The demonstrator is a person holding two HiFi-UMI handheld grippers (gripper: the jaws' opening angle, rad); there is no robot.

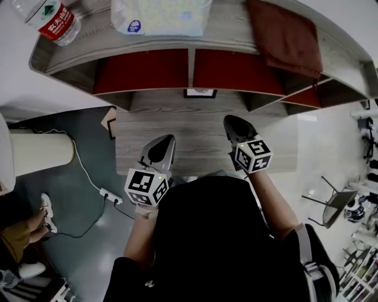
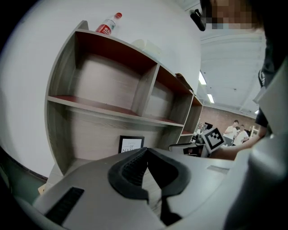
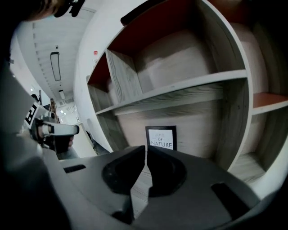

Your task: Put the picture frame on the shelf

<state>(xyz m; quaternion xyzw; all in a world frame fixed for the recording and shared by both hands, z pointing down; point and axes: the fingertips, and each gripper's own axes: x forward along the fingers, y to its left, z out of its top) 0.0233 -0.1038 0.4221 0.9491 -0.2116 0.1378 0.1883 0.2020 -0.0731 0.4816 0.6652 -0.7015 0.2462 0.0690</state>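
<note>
frame: small black-rimmed picture frame (image 3: 161, 137) with a white print, upright against the back panel on the lowest level of the grey wood-grain shelf (image 1: 189, 68), facing me
bearing: dead ahead, clear of both tools
right gripper (image 3: 146, 147): clenched, empty; I judge it nearer
left gripper (image 2: 146, 150): clenched, empty

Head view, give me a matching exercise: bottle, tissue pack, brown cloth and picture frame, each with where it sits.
1 bottle
2 tissue pack
3 brown cloth
4 picture frame

A on top of the shelf, right end
B lowest level, against the back
C on top, left end
D on top, middle

Pairs: 1-C, 2-D, 3-A, 4-B
</note>
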